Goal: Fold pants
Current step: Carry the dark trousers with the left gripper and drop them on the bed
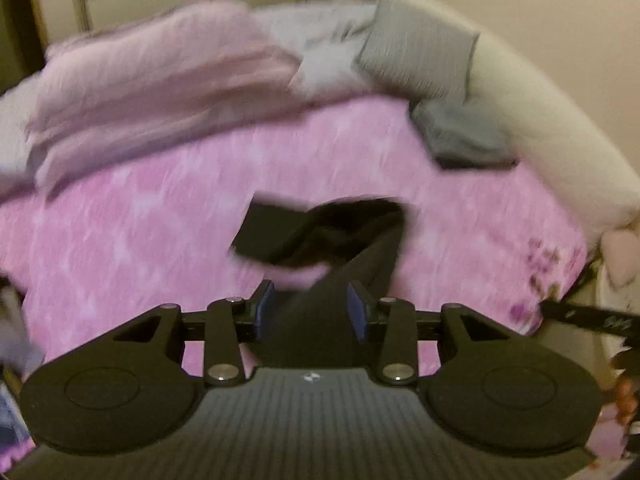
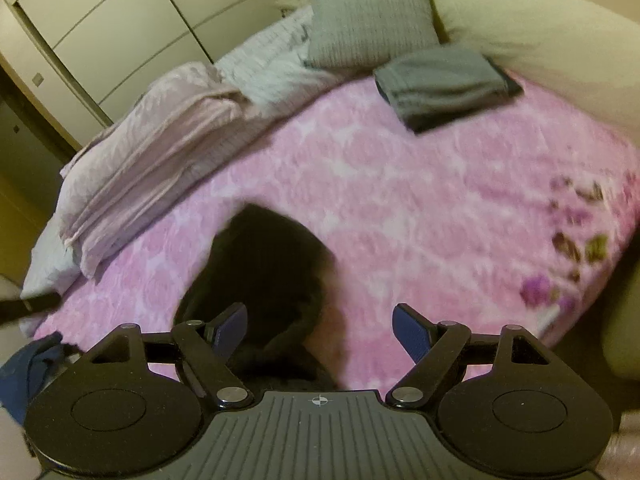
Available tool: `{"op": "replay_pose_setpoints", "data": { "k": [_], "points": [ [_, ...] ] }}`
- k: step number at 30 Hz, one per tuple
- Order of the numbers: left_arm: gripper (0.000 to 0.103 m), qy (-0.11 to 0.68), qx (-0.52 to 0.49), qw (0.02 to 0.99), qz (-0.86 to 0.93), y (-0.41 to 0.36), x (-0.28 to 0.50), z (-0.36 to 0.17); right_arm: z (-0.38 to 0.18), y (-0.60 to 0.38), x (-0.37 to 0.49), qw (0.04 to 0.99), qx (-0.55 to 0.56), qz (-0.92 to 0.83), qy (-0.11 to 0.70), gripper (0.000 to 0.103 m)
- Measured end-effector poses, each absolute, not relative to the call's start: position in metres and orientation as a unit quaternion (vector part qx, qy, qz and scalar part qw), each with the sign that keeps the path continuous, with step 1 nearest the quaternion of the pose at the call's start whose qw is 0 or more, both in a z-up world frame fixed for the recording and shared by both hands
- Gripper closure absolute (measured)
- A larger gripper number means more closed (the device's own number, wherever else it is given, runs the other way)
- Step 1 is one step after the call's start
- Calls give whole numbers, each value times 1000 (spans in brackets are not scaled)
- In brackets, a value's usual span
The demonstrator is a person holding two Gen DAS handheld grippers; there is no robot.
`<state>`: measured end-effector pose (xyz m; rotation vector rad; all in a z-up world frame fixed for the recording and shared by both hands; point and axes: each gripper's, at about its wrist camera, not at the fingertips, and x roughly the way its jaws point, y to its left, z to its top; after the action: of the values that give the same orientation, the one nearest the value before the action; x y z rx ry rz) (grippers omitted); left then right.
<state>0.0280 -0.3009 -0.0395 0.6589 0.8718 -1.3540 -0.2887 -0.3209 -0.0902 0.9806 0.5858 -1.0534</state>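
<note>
The black pants (image 1: 320,232) lie crumpled on the pink bedspread (image 1: 140,240). A strip of their fabric runs up between the blue pads of my left gripper (image 1: 312,292). Those jaws stand apart, and pink shows between the left pad and the cloth. In the right wrist view the pants (image 2: 264,264) are a dark heap just ahead of my right gripper (image 2: 320,312). That gripper is wide open, with the cloth passing under its left finger and no pad pressing on it. Both views are blurred.
A folded grey garment (image 2: 444,84) lies near the beige headboard cushion (image 2: 540,32), beside a grey pillow (image 2: 368,20). A folded lilac blanket (image 2: 152,152) runs along the bed's left side. Wardrobe doors (image 2: 100,20) stand behind. A dark blue cloth (image 2: 28,368) sits at the lower left.
</note>
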Motion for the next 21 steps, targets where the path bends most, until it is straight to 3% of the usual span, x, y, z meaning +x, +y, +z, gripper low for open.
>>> {"op": "replay_pose_setpoints", "data": {
  "k": [7,21],
  "points": [
    [57,360,310,657,-585,-269,59,-24,-100,-296,-281,695,485,-465,257,25],
    [54,344,348,588,-644,-217,106,-36,-91,-214,-217,668,487,-508,243,25]
  ]
}}
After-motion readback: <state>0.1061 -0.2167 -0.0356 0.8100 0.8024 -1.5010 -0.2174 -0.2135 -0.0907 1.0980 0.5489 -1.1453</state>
